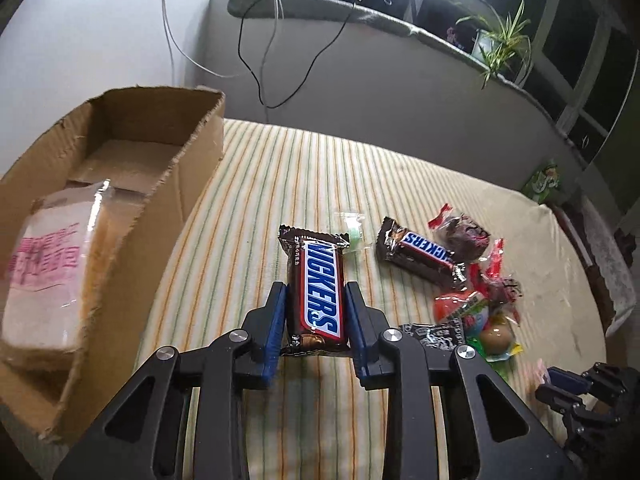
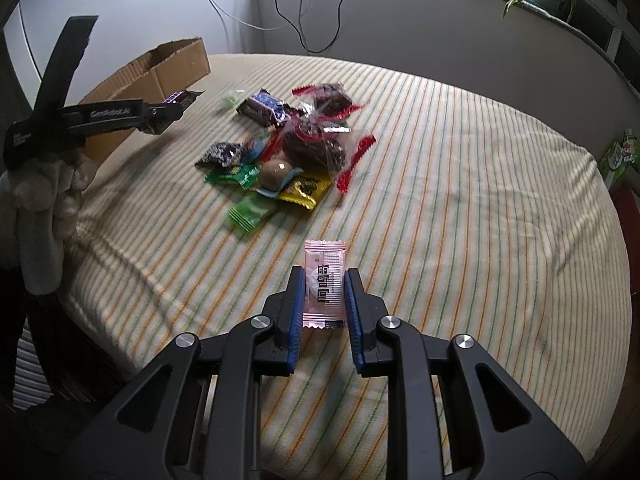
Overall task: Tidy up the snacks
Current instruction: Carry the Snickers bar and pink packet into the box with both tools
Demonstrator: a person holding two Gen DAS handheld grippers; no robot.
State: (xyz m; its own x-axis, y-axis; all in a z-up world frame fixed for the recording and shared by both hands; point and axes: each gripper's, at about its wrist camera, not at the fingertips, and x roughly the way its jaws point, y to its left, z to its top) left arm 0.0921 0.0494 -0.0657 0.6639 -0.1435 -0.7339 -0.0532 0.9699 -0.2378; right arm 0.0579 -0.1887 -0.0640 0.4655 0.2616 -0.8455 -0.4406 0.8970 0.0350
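My left gripper [image 1: 316, 292] is shut on a brown Snickers bar [image 1: 318, 288], held lengthwise between the blue pads above the striped cloth. To its left stands an open cardboard box [image 1: 180, 176] with a white packet with pink print [image 1: 48, 272] inside. My right gripper [image 2: 325, 276] is shut on a small pink sachet [image 2: 325, 284] just over the cloth. In the right wrist view the left gripper [image 2: 176, 110] hangs beside the cardboard box [image 2: 160, 68] with the bar's end sticking out. A second Snickers bar [image 1: 420, 252] lies in the snack pile [image 2: 288, 148].
The striped cloth [image 2: 460, 184] covers a round table. The pile holds red-wrapped dark sweets [image 1: 468, 236], green and yellow packets [image 2: 248, 208] and a brown ball in wrap [image 2: 276, 170]. A gloved hand [image 2: 44, 208] holds the left gripper. Cables and a potted plant [image 1: 500, 48] line the ledge behind.
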